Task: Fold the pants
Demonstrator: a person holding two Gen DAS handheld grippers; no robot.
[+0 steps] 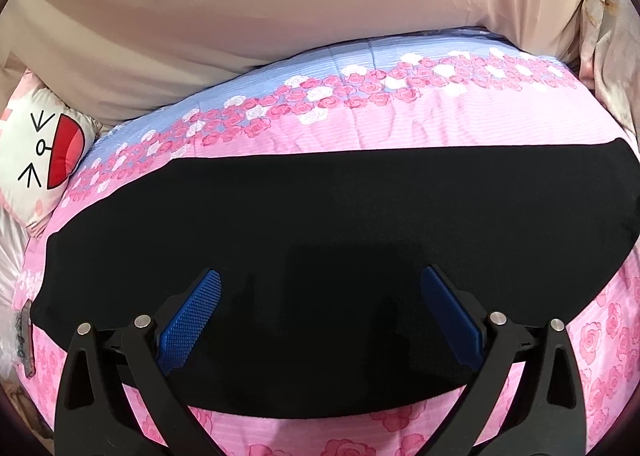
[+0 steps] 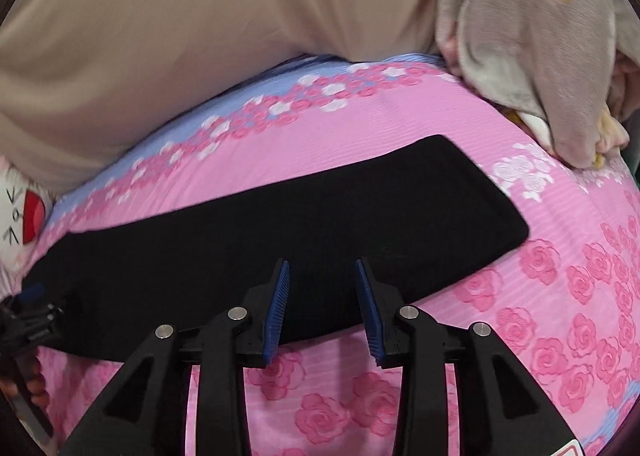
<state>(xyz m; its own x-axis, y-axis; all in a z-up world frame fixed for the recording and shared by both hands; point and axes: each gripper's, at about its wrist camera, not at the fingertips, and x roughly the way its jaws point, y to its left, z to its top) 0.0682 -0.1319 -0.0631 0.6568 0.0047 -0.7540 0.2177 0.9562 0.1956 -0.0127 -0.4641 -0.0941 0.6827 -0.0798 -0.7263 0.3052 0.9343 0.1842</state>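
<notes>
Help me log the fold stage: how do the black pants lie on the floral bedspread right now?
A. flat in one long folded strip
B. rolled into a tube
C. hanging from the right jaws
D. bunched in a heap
A: the black pants lie flat as one long strip on the floral bedspread, clear of the open right gripper.

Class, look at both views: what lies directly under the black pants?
Under the black pants lies the pink rose-print bedcover, visible all round their edges. The part of the cover beneath them is hidden, and whether anything else lies under the pants cannot be seen.
</notes>
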